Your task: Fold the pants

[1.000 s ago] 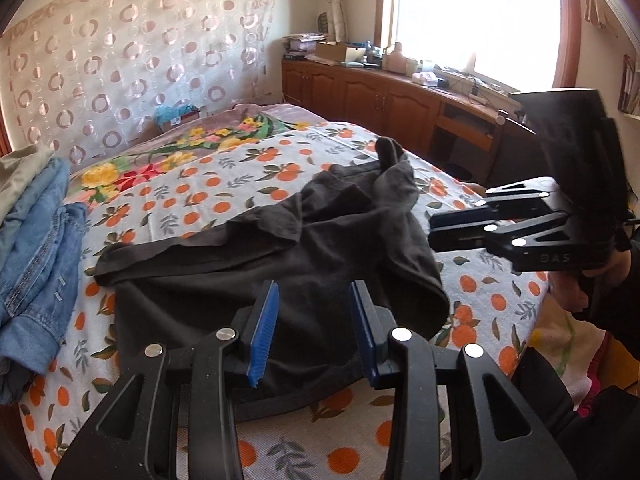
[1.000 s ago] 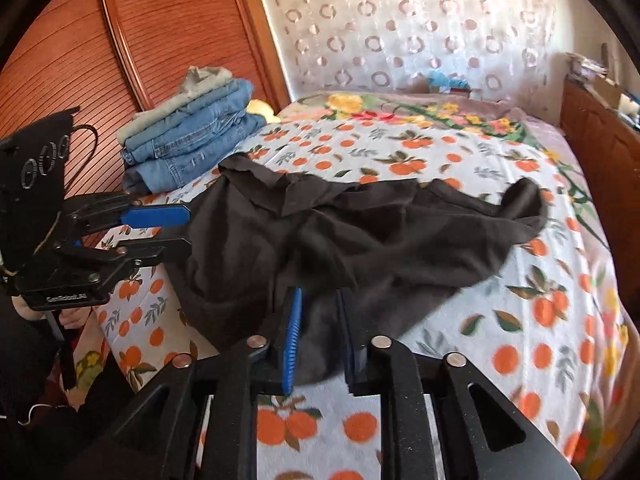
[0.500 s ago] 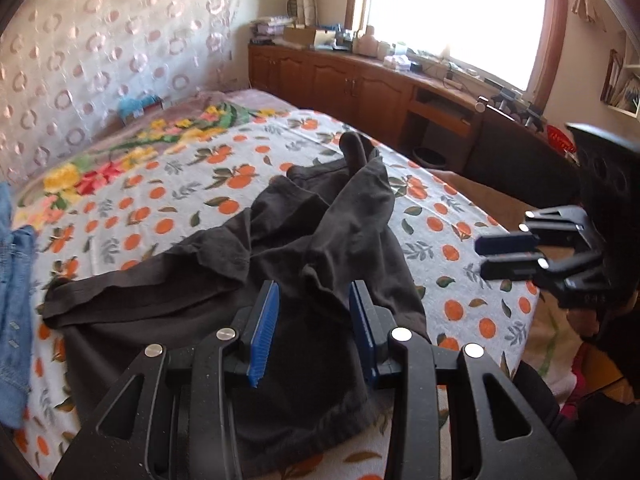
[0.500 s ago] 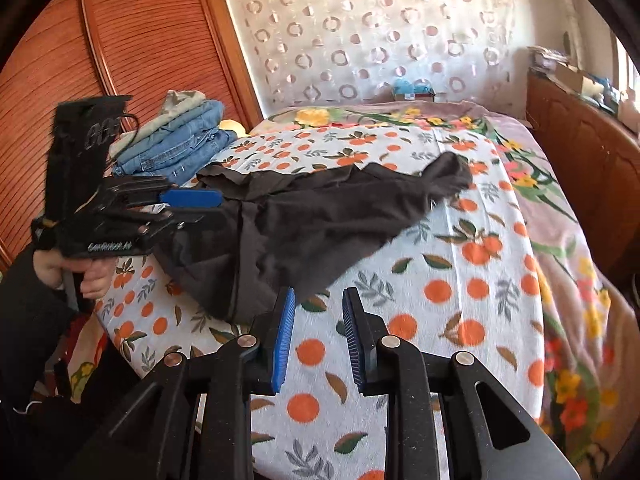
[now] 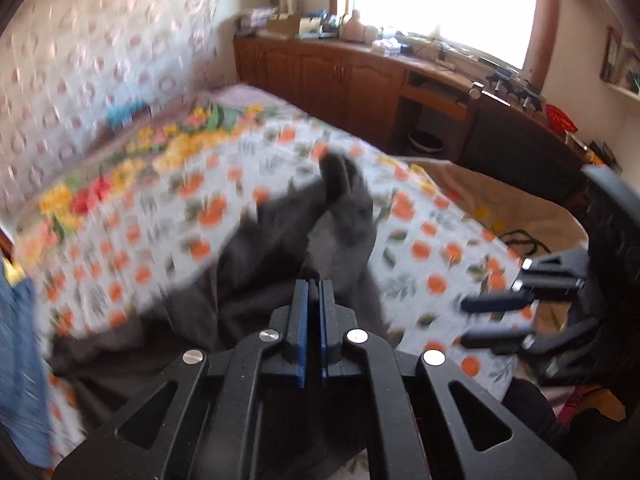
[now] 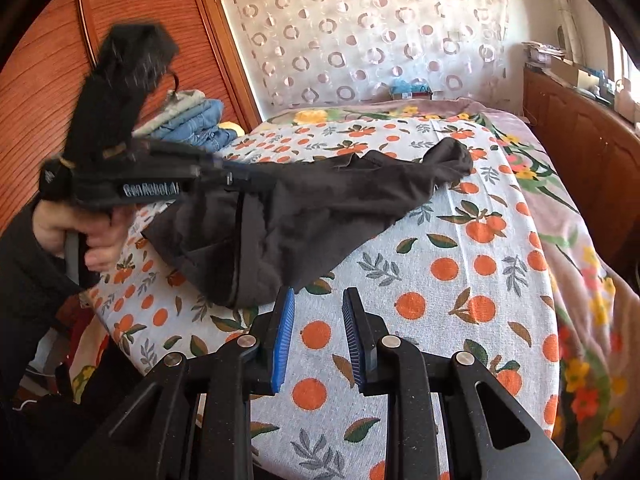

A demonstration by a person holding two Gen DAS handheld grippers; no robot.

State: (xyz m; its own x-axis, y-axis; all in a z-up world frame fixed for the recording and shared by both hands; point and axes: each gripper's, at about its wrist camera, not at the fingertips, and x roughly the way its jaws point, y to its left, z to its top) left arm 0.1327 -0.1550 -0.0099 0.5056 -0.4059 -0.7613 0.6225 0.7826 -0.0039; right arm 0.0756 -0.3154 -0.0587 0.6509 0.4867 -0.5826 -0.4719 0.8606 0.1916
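Note:
Dark grey pants (image 6: 320,208) lie crumpled across the orange-print bedspread (image 6: 460,280); in the blurred left wrist view they (image 5: 280,248) stretch away from me. My left gripper (image 5: 314,292) is shut on the pants' near edge and lifts it; the right wrist view shows it (image 6: 224,172) holding the cloth off the bed at the left. My right gripper (image 6: 318,308) is open and empty, just right of the hanging waist end; it also shows at the right of the left wrist view (image 5: 492,320).
A stack of folded jeans (image 6: 196,124) sits at the bed's far left by the wooden wardrobe (image 6: 48,80). Wooden cabinets (image 5: 360,84) with clutter run under the window. A patterned curtain (image 6: 380,32) hangs behind the bed. The bed's near edge drops off below my grippers.
My left gripper has shut on the pants and lifted their near edge. The pants have been dragged left and bunched. My right gripper stayed open and moved right of them.

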